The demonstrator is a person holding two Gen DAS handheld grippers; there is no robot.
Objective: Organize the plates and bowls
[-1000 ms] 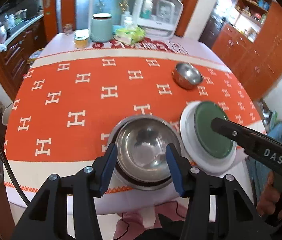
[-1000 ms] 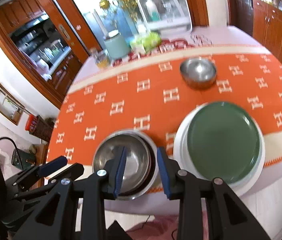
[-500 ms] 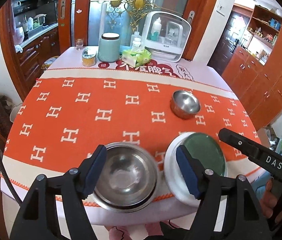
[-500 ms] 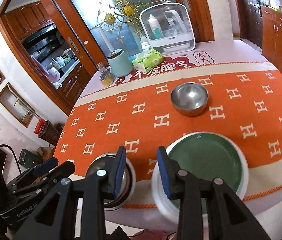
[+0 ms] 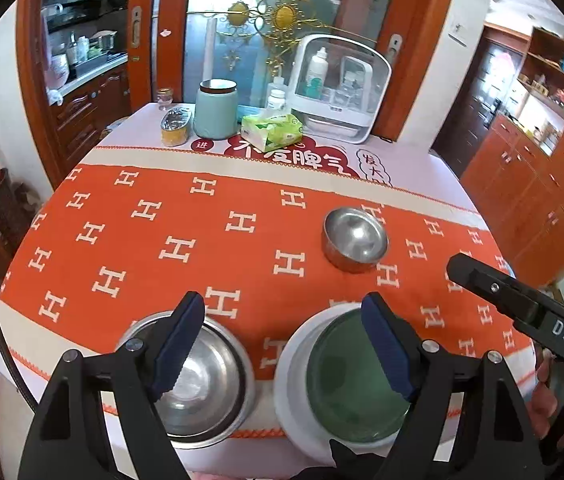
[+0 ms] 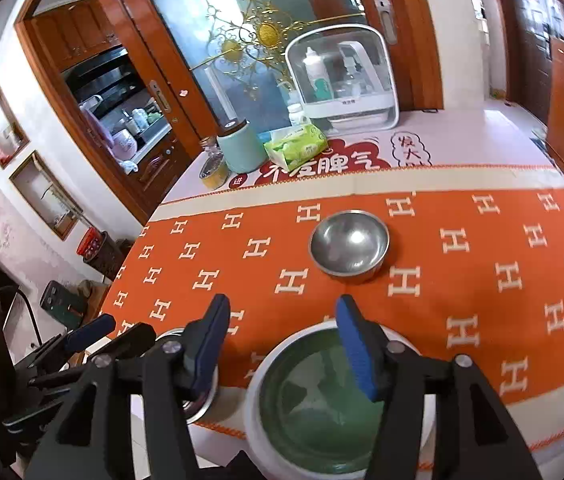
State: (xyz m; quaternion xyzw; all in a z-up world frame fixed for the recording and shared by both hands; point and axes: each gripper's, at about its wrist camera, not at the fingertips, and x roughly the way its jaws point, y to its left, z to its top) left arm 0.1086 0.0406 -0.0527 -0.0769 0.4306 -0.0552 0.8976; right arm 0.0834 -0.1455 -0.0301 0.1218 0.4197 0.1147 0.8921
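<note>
A stack of steel bowls (image 5: 201, 384) sits at the table's near edge, left of a green plate (image 5: 350, 380) that lies on a white plate (image 5: 294, 364). A single small steel bowl (image 5: 354, 240) stands farther back on the orange cloth. My left gripper (image 5: 286, 348) is open and empty, raised above the near edge between the bowl stack and the plates. My right gripper (image 6: 282, 344) is open and empty, above the green plate (image 6: 314, 396), with the small bowl (image 6: 348, 246) ahead. The right gripper's finger (image 5: 522, 312) shows at the right of the left wrist view.
At the table's far end stand a teal canister (image 5: 215, 110), a yellow tin (image 5: 175, 128), a green tissue pack (image 5: 271, 132) and a white storage box (image 5: 338, 88). Wooden cabinets (image 5: 542, 184) line the right side. The table's near edge lies just below both grippers.
Both grippers have pulled back and up from the table. The left gripper's jaws opened wide off the bowl stack; the right gripper's jaws opened from a narrow gap.
</note>
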